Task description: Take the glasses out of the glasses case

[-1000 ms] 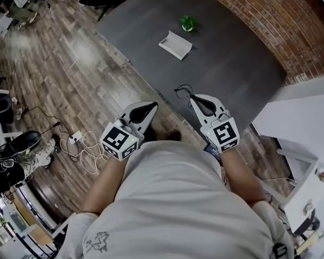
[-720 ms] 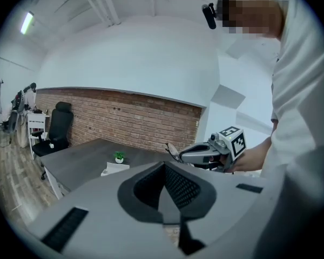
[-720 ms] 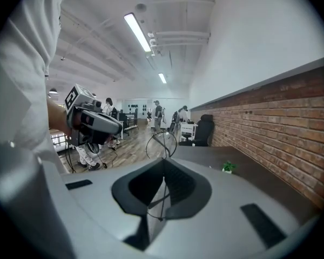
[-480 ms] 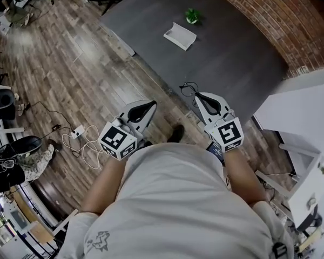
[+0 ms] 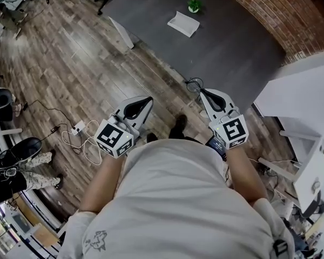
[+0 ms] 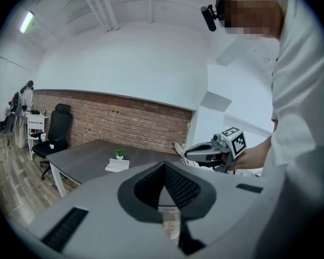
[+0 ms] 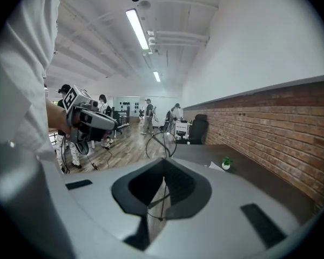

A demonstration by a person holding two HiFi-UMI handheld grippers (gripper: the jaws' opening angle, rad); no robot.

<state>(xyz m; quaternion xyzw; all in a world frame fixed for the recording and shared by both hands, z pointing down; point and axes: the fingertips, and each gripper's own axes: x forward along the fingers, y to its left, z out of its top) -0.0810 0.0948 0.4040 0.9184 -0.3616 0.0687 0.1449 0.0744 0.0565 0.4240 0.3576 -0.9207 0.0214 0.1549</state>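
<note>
Both tools have drawn back from the table since a second ago. The right tool then hung over the table's near edge and now hangs just off it, above the wooden floor. The left tool has come back alongside it, and the table sits higher in the head view.

The glasses are a thin dark wire frame with round lenses. They stick out past the right tool's tip, out of the glasses case. That case lies open, white and shallow, well away on the table, near a small green plant.

In its own view the right tool is clamped on the glasses, with one lens ring showing beyond the tips. The left tool has its jaws together with nothing between them.
</note>
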